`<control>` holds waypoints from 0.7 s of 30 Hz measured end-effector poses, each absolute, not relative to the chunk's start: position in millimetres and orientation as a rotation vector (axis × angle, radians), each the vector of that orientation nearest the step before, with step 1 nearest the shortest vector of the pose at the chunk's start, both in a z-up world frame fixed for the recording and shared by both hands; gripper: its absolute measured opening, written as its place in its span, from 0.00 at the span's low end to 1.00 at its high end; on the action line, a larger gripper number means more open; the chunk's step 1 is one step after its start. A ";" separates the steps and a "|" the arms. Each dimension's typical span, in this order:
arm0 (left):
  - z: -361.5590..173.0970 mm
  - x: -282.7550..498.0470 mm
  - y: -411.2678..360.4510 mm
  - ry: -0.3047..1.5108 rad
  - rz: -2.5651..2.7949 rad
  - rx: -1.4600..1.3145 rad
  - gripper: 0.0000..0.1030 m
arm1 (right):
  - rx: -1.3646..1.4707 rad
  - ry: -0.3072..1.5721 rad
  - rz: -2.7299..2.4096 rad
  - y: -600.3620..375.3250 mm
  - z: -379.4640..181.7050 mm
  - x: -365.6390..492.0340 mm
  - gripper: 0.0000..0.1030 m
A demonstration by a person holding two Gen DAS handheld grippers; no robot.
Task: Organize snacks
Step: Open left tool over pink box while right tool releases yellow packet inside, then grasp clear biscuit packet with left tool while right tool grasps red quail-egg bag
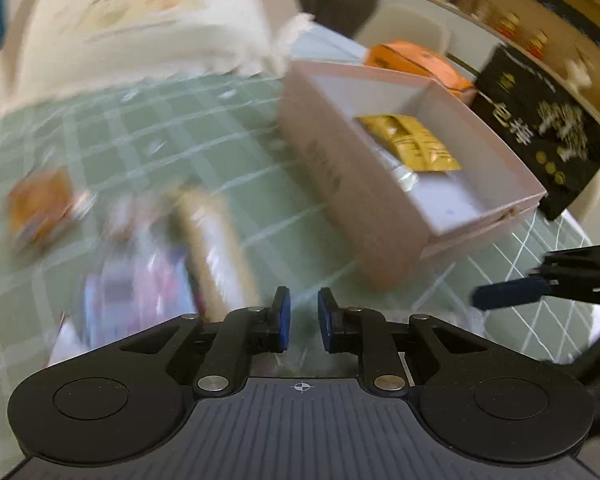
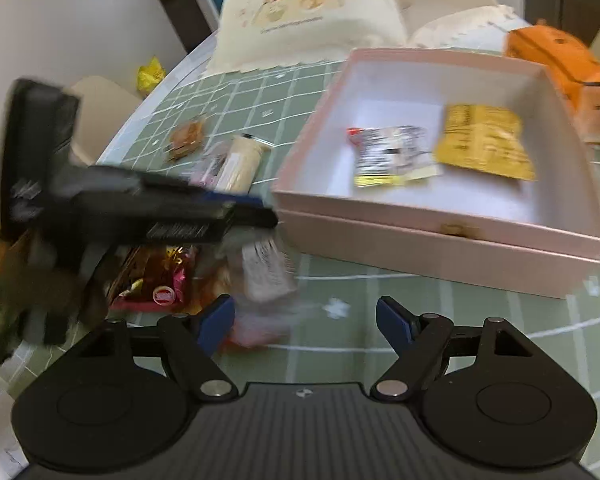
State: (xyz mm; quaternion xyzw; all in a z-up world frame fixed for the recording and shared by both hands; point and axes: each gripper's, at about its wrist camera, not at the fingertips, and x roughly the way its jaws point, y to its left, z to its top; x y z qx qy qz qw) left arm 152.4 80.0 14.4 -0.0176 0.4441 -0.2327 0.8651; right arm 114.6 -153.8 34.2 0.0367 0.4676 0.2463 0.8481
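A shallow pink box [image 2: 420,256] stands on the green checked tablecloth and holds a yellow packet [image 2: 484,144] and a white-and-red packet [image 2: 388,152]. The left wrist view shows the same box [image 1: 360,208] and yellow packet [image 1: 412,144]. My left gripper [image 1: 303,320] is shut, with a clear-wrapped snack [image 2: 268,264] pinched at its tips; from the right wrist it reaches in from the left [image 2: 268,216]. My right gripper [image 2: 306,320] stands open over the cloth, nothing pressed between its pads. One of its fingers [image 1: 504,296] shows at the right.
Loose snacks lie left of the box: a cream roll pack [image 2: 240,164], a brown snack [image 2: 186,138], a red-gold packet [image 2: 156,276]. A cream cartoon-printed bag [image 2: 300,12] and an orange box [image 2: 560,60] stand behind. A black box [image 1: 540,132] leans at the far right.
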 end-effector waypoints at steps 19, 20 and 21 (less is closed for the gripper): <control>13.4 33.0 97.9 0.935 -0.354 -0.345 0.26 | -0.143 1.000 0.526 -152.8 24.1 61.1 0.19; 11.6 29.4 93.5 0.943 -0.362 -0.352 0.30 | -0.149 0.997 0.515 -160.9 24.3 56.3 0.19; 11.4 24.1 90.2 0.941 -0.372 -0.365 0.30 | -0.149 0.987 0.520 -166.6 24.2 53.9 0.19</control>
